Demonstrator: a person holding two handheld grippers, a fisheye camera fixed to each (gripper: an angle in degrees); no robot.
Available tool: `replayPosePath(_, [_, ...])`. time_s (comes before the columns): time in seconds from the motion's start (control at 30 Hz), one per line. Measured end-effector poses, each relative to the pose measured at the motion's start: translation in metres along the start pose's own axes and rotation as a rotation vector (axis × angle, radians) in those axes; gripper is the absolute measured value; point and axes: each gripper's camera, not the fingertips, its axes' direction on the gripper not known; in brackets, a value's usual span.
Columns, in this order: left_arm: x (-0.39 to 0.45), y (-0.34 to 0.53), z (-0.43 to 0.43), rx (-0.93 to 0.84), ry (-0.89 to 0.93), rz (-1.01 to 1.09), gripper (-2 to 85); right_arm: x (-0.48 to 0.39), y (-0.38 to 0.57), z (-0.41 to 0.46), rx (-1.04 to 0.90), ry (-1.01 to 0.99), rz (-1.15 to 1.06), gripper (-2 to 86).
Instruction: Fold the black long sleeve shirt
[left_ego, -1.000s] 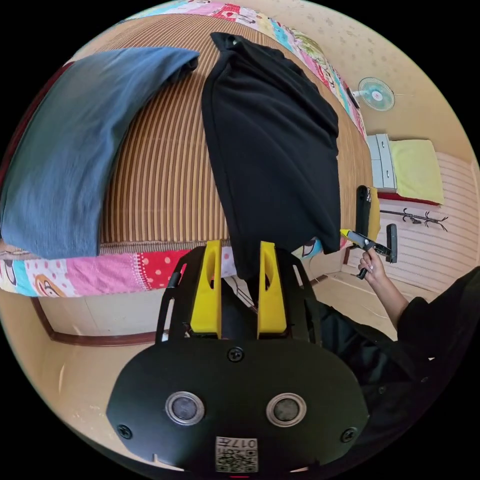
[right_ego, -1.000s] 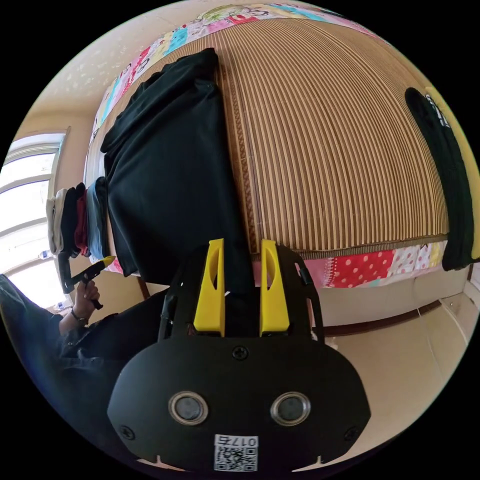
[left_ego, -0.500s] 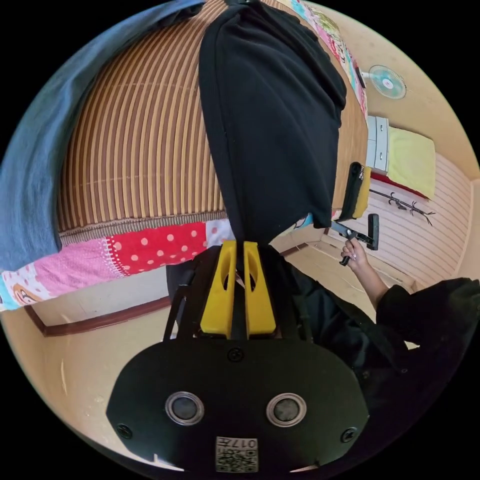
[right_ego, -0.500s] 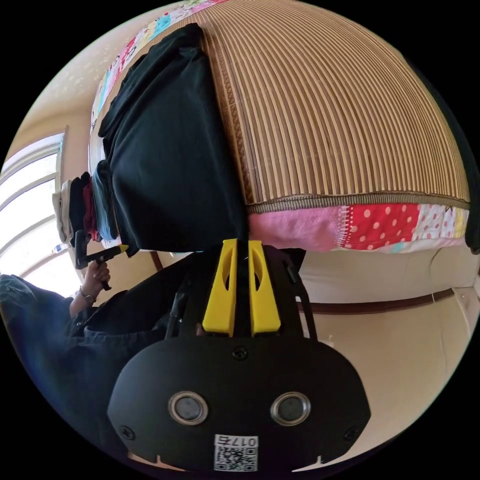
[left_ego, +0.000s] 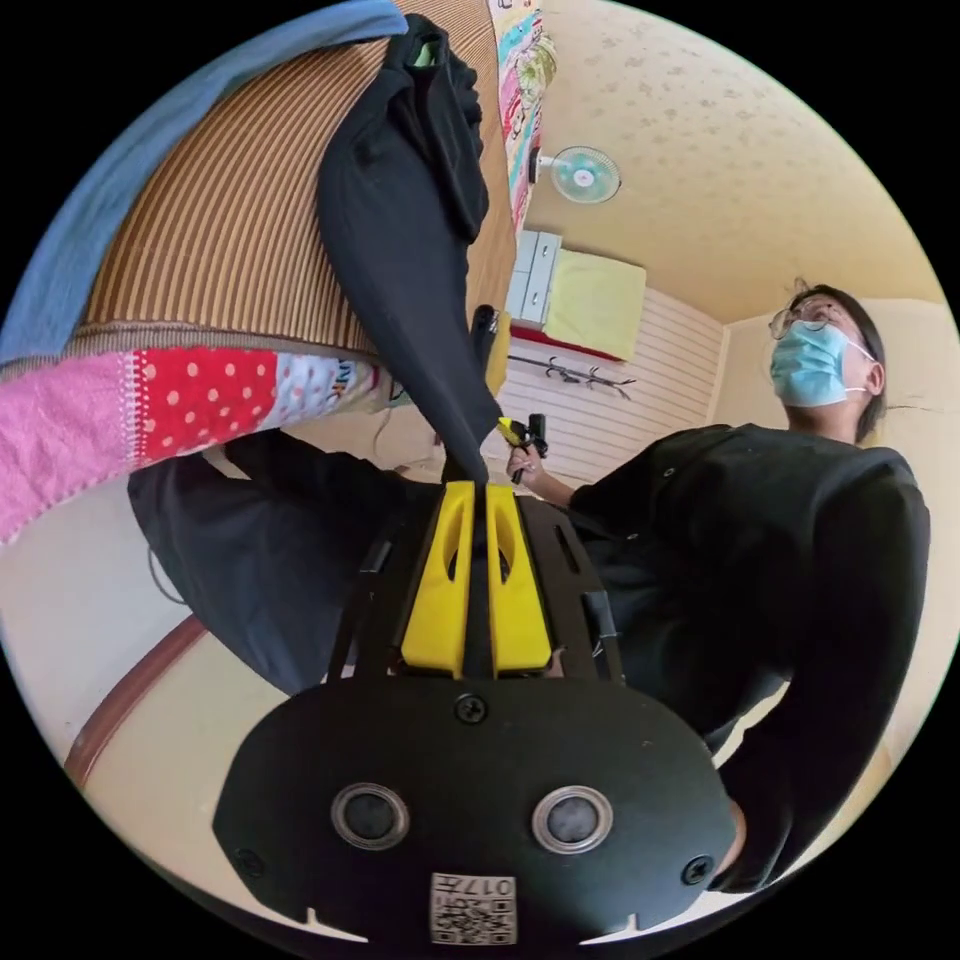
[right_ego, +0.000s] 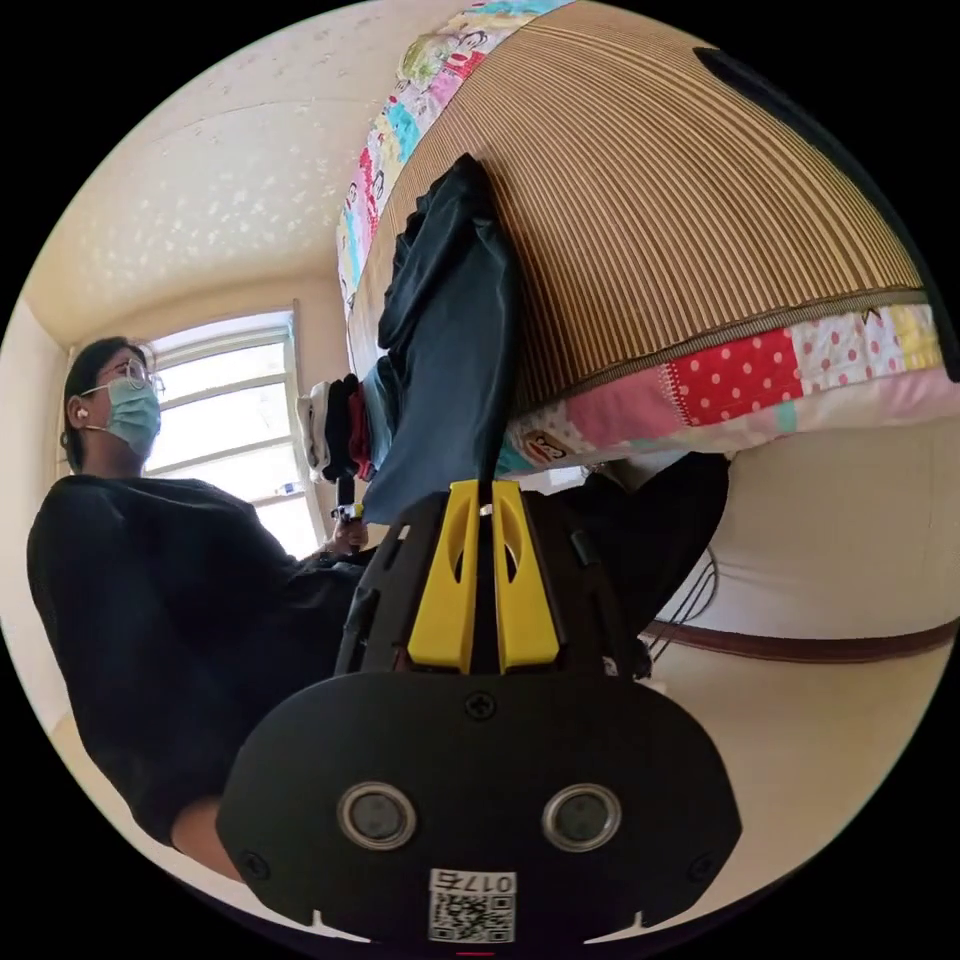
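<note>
Black long sleeve shirt (left_ego: 400, 260) is hanging off the bed (left_ego: 230, 240), both tongs (left_ego: 478, 500) (right_ego: 483, 500) pinching its hem for folding.

We are in a bedroom of a home: ahead of the claw lies a bed with a striped bamboo mat (right_ego: 700, 220) over a patchwork quilt (right_ego: 760, 385). Beyond it, we see a wall fan (left_ego: 585, 175), white drawers (left_ego: 530, 275), and a bright window (right_ego: 235, 415).
</note>
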Motion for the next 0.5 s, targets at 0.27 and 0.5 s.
replayPosePath(0.27, [-0.010,-0.119,-0.038,0.482,0.233,0.256,0.1,-0.001,-0.110,0.033,0.369,-0.329,-0.106,2.6])
replayPosePath(0.5, [0.006,-0.285,-0.048,0.709,0.103,0.327,0.7,-0.004,-0.299,0.110,0.472,-0.346,-0.079,2.7])
